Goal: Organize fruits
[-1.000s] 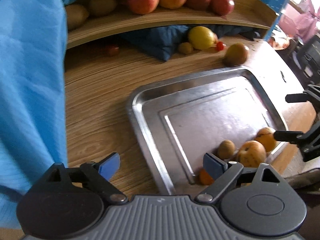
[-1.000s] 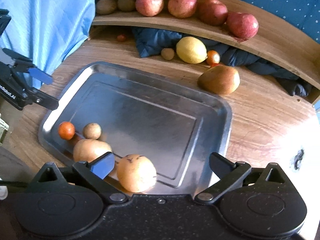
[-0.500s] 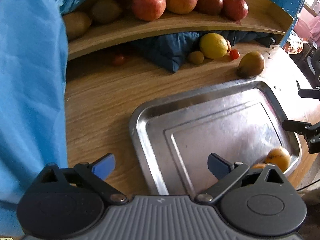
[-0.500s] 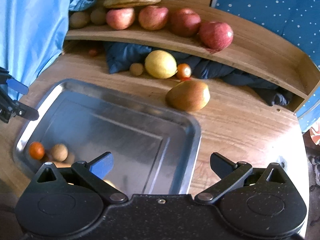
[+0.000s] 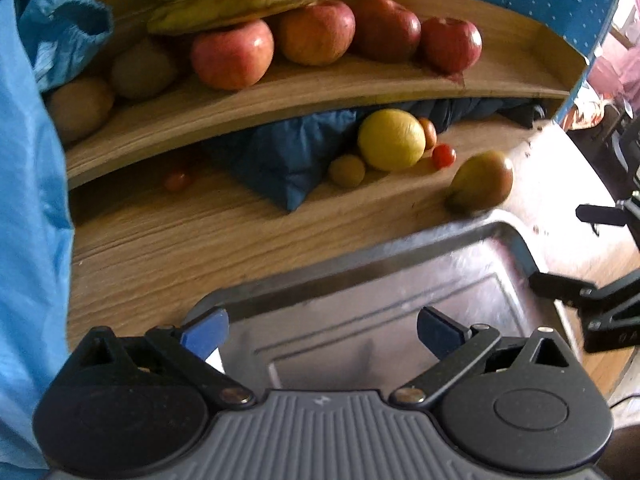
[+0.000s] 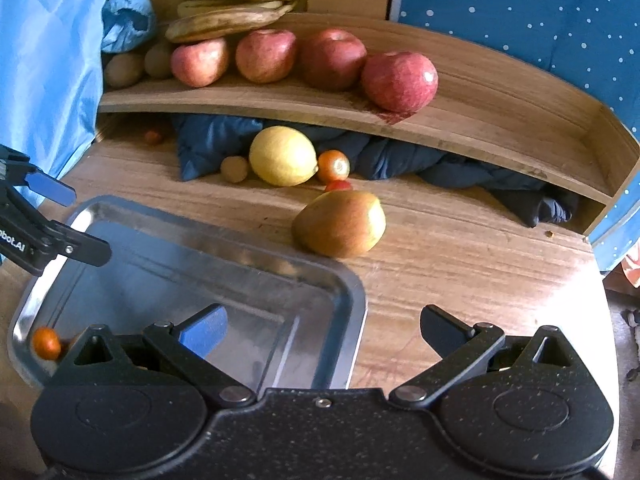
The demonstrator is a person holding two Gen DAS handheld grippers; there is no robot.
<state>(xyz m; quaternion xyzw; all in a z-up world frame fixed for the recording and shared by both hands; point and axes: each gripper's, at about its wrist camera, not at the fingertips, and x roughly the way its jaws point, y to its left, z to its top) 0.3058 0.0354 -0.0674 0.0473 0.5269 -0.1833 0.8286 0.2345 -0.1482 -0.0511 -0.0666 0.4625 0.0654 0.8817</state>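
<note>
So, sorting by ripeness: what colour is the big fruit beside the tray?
Green blushing red-brown, clearest in the right wrist view.

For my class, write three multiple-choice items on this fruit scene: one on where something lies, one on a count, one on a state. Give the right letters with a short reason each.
1. Where does the mango lie?
A. in the metal tray
B. on the table beside the tray
C. on the upper shelf

2. How many red apples stand on the shelf?
A. two
B. four
C. six

3. What state is the right hand-held gripper in?
A. open, holding nothing
B. shut on the lemon
C. shut on an apple

Answers:
1 B, it rests on wood just past the metal tray rim.
2 B, four sit in a row under the bananas.
3 A, its fingers stand wide apart with nothing between.
</note>
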